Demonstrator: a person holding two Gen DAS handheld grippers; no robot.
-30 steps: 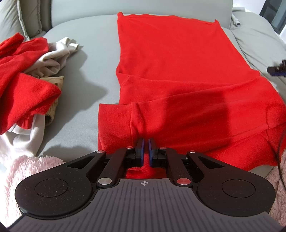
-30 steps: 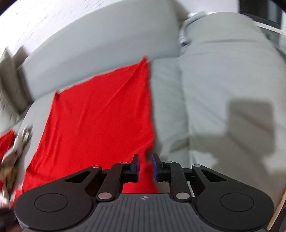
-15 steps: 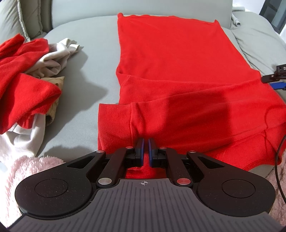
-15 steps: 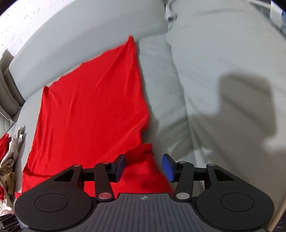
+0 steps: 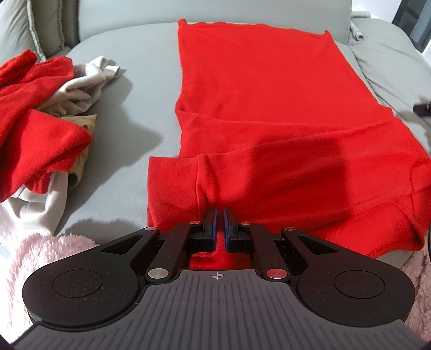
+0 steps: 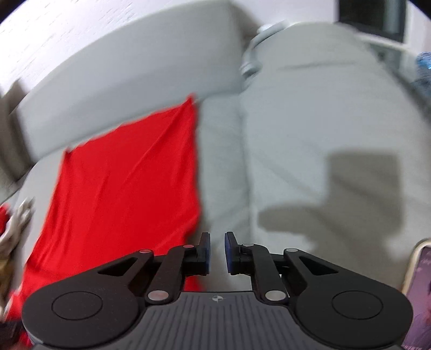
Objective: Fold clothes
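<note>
On the grey sofa seat (image 5: 129, 113), at the far left of the left wrist view, lies a heap of unfolded clothes (image 5: 40, 129): crumpled red fleece over beige and white pieces, with a strip of tan fabric showing under it. A pink fluffy blanket (image 5: 29, 255) fills the lower left corner, just beside the heap. Bare grey cushion separates the heap from the red shirt (image 5: 258, 107), which is spread flat down the middle of the seat, its far hem near the backrest (image 5: 215, 10). One sleeve is folded across the near part of the body, and a short flap juts out to the left. The left tongs (image 5: 219, 215) sit at the near edge of the shirt, pressed almost together, pinching a bunched ridge of the red cloth between the blue pads. A dark shadow falls over the folded sleeve to their right. At the right edge of that view, a small black part shows beside the shirt; what it is cannot be told.

In the blurred right wrist view, the red shirt (image 6: 129, 188) lies to the left, and a second grey cushion (image 6: 309, 134) to the right. The right tongs (image 6: 216, 242) have just been closing; their pads stand a narrow gap apart with only grey cushion visible between them, just beside the shirt's right edge.
</note>
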